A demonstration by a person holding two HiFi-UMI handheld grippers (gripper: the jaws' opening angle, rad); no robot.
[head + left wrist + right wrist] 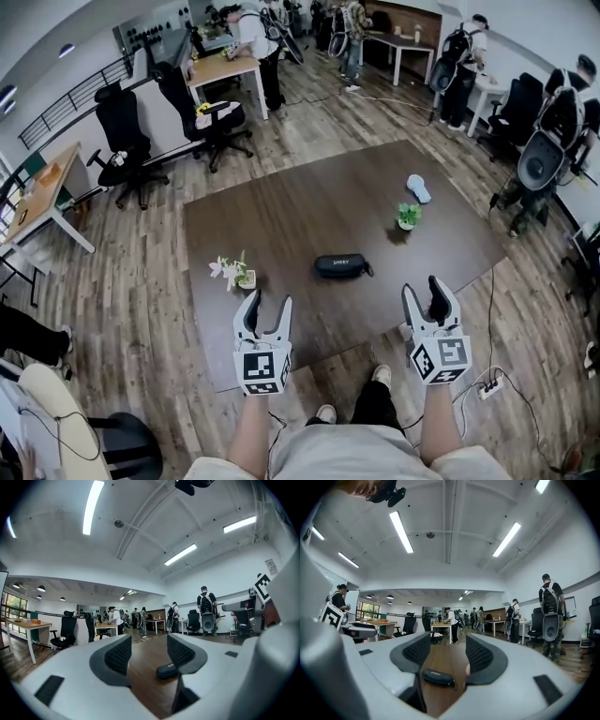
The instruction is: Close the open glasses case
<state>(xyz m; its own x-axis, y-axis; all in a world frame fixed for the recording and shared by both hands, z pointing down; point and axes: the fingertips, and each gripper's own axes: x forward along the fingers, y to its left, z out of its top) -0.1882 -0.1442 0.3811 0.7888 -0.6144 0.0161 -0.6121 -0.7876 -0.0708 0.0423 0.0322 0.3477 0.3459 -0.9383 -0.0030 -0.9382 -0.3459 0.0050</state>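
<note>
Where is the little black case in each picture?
Head view: case near the middle of the table, a bit toward the near edge.
Left gripper view: case low, seen beside the right jaw.
Right gripper view: case low, seen between the jaws, toward the left one.
Shared landmark: the dark brown table under it.

1. The glasses case [341,266] is a dark, oblong, rounded pouch with short pale lettering on its upper face.
2. It lies flat on the dark brown table [309,206], lengthwise across the head view, about midway along the near side and a little back from that edge.
3. It stands alone, touching nothing else.
4. A small pull tab [453,685] hangs off one end.
5. It looks shut, though the seam is too small to be sure.
</note>
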